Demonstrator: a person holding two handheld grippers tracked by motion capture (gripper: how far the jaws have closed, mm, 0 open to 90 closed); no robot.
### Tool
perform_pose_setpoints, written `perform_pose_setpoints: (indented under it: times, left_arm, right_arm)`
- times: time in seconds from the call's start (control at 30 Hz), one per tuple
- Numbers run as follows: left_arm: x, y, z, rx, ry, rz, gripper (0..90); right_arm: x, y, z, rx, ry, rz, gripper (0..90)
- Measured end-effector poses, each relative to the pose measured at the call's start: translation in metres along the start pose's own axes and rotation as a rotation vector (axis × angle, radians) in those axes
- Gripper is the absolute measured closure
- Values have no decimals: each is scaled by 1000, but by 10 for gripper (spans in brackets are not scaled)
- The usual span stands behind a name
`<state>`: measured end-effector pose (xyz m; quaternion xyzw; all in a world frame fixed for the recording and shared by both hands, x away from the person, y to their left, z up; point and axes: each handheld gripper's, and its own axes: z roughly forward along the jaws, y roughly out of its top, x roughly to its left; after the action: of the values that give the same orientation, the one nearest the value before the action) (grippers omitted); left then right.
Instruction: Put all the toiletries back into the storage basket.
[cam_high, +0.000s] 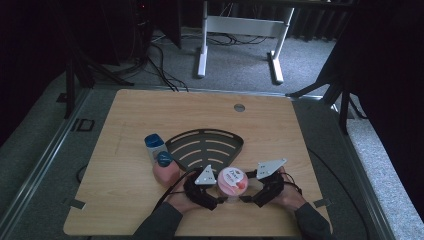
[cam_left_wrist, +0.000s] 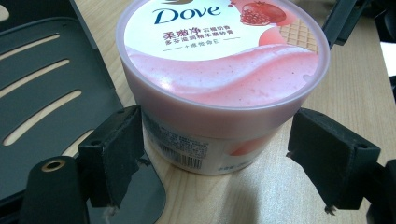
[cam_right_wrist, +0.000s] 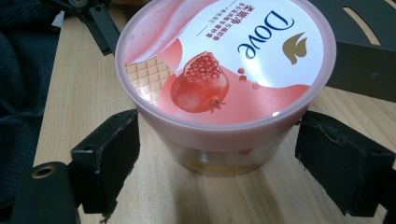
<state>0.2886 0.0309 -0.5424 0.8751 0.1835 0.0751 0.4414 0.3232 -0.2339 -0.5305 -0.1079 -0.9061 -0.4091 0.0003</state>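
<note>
A pink Dove tub (cam_high: 232, 182) with a pomegranate picture on its lid stands upright on the wooden table (cam_high: 270, 130), near the front edge. My left gripper (cam_high: 216, 200) comes at it from the left and my right gripper (cam_high: 248, 199) from the right. In the left gripper view the tub (cam_left_wrist: 219, 70) sits between the jaws of the left gripper (cam_left_wrist: 215, 149); one pad (cam_left_wrist: 116, 149) touches its wall and the other stands a little off. In the right gripper view the right gripper (cam_right_wrist: 217, 149) straddles the tub (cam_right_wrist: 224, 70) with small gaps on both sides.
A black slotted fan-shaped tray (cam_high: 205, 145) lies just behind the tub. Left of it stand a white bottle with a blue cap (cam_high: 154, 143) and a pink jar with a blue lid (cam_high: 165, 170). A round grommet (cam_high: 239, 107) sits near the table's far edge.
</note>
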Motion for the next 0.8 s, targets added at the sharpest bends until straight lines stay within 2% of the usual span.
perform_pose_setpoints:
  times: [0.37, 0.5, 0.6, 0.8]
  left_arm:
    - [1, -1, 0, -2, -4, 6, 189]
    - [0, 0, 0, -2, -3, 6, 190]
    - [-1, 2, -1, 5, 14, 28, 192]
    - [-2, 3, -1, 6, 18, 24, 194]
  right_arm:
    - [0, -1, 4, 24, -15, -18, 144]
    - [0, -2, 4, 15, -8, -6, 137]
    - [0, 0, 3, 11, -9, -11, 135]
    - [1, -1, 3, 6, -21, -11, 133]
